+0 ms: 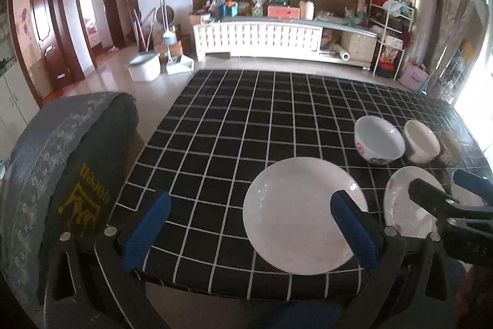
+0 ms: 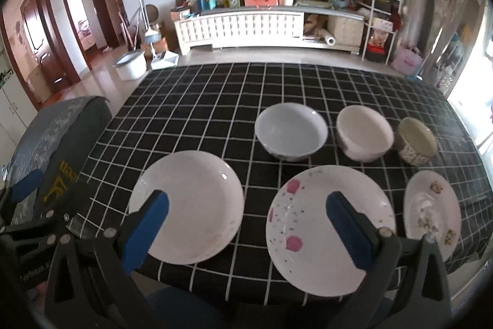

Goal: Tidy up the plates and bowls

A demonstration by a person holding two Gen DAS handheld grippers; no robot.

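Note:
On the black checked tablecloth (image 2: pixel 215 100) three plates line the near edge: a plain white plate (image 2: pixel 191 202) (image 1: pixel 295 215), a pink-flowered plate (image 2: pixel 311 224) (image 1: pixel 406 202), and a small patterned plate (image 2: pixel 431 208). Behind them stand a white bowl with a floral outside (image 2: pixel 291 131) (image 1: pixel 379 141), a cream bowl (image 2: pixel 363 131) (image 1: pixel 422 144) and a small speckled bowl (image 2: pixel 416 144) (image 1: pixel 450 147). My right gripper (image 2: pixel 246 224) is open above the gap between the white and flowered plates. My left gripper (image 1: pixel 249 224) is open over the table's near edge, left of the white plate.
A chair with a grey patterned cover (image 1: pixel 61 159) stands at the table's left. Past the table lie bare floor, a white bucket (image 1: pixel 144 67), a broom, and a cluttered white cabinet (image 1: pixel 262 36). A window glares at the right. The far half of the tablecloth holds nothing.

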